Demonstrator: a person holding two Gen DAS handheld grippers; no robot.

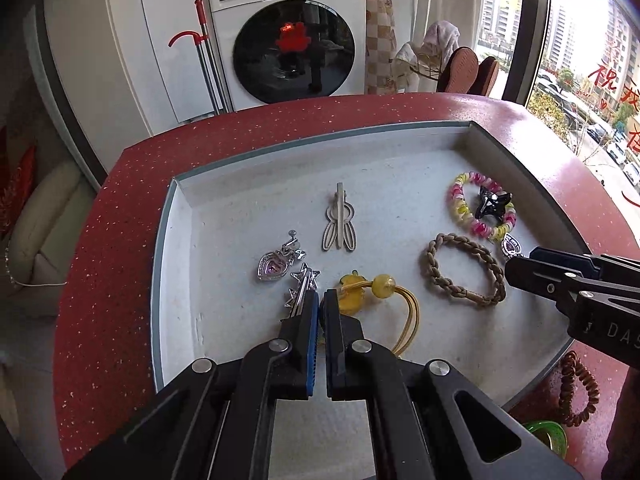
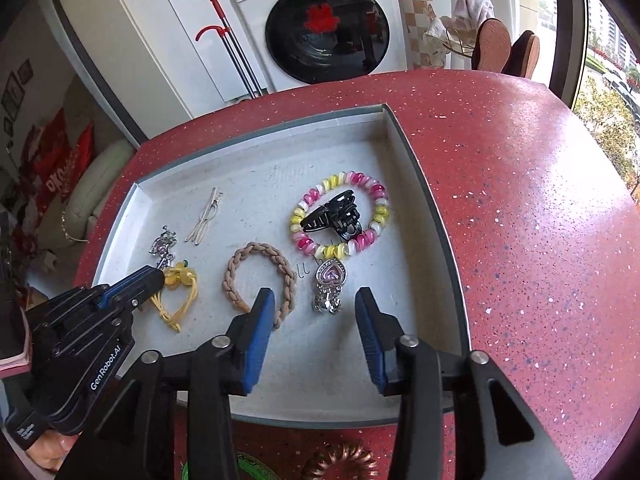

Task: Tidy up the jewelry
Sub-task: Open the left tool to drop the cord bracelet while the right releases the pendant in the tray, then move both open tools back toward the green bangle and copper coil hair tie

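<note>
The left gripper (image 1: 320,300) hangs low over the near left part of the grey tray (image 1: 168,216), its blue-padded fingers (image 1: 310,320) drawn together with only a thin slit between them. The tips sit between a silver star clip (image 1: 302,286) on their left and a yellow bead hair tie (image 1: 360,292) on their right; the left finger lies against the clip, but whether it is actually pinched cannot be told from either view.

The right gripper (image 2: 316,300) is over the near right part of the tray with its fingers (image 2: 260,320) standing apart and nothing pressed between the pads. A silver heart pendant (image 2: 329,284) lies flat on the tray floor in the gap ahead of them, touching neither pad. The left finger's tip overlaps the edge of a braided tan bracelet (image 2: 260,276).

Behind the pendant a pink, yellow and white beaded bracelet (image 2: 344,212) rings a black claw clip (image 2: 332,214). Farther left lie a cream hair clip (image 1: 340,220) and a second heart pendant (image 1: 272,268).

The tray rests on a red speckled counter (image 2: 500,200). On the counter's near edge, outside the tray, lie a brown coil hair tie (image 1: 576,392) and a green bangle (image 1: 548,434).
</note>
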